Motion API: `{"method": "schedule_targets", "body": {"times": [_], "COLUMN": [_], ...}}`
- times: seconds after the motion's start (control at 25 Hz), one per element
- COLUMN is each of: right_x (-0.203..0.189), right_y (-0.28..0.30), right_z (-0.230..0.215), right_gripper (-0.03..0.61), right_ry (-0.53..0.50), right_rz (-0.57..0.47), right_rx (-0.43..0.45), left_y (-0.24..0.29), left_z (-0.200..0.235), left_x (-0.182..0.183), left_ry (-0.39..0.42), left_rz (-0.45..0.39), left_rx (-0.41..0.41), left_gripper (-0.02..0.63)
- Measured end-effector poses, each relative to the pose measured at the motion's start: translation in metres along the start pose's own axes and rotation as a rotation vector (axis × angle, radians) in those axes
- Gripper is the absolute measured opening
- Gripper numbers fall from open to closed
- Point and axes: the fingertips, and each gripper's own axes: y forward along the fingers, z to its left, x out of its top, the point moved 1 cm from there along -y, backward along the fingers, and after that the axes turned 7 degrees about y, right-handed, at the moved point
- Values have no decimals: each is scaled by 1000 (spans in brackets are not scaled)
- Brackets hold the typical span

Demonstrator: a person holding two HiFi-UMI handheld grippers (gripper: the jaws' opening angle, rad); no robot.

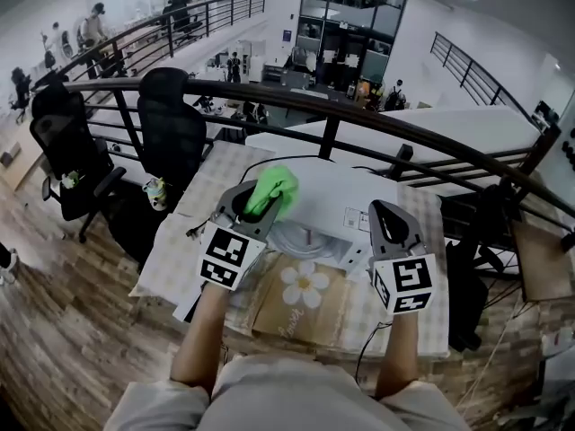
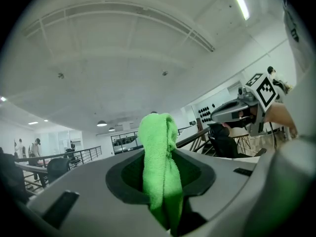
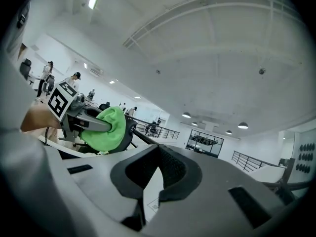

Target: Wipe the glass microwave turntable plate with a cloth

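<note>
While left gripper [image 1: 254,203] clamps cloth [image 1: 272,189] | right gripper [image 1: 380,208] closed, empty | plate [image 1: 301,241] between | railing [image 1: 332,106] beyond

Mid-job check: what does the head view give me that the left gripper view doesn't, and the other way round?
Head view only: the glass turntable plate lying on the table, just beyond a flower-print mat, and the person's forearms. Left gripper view only: the ceiling and a strip light, since that camera tilts upward; no plate shows there. Both: the green cloth clamped in the left gripper, and the right gripper, which holds nothing.
</note>
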Motion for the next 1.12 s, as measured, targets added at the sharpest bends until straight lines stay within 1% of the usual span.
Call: {"method": "schedule_targets", "body": {"times": [0.12, 0.4, 0.8, 1.12], "right_x": [3, 3, 0, -9], "right_y": [1, 12, 15, 17], "right_z": [3, 7, 5, 5], "right_gripper": [14, 14, 14, 14], "right_ry": [-5, -12, -18, 1], "right_rz": [5, 11, 23, 35], "right_rx": [3, 11, 6, 20], "left_y": [-2, 3, 8, 8], "left_z": [-2, -1, -7, -10], "left_x": [4, 17, 18, 11], "left_ry": [-13, 5, -1, -22], "left_rz": [-13, -47, -52, -42], "left_rx": [-15, -25, -43, -53], "left_gripper": [141, 141, 143, 143]}}
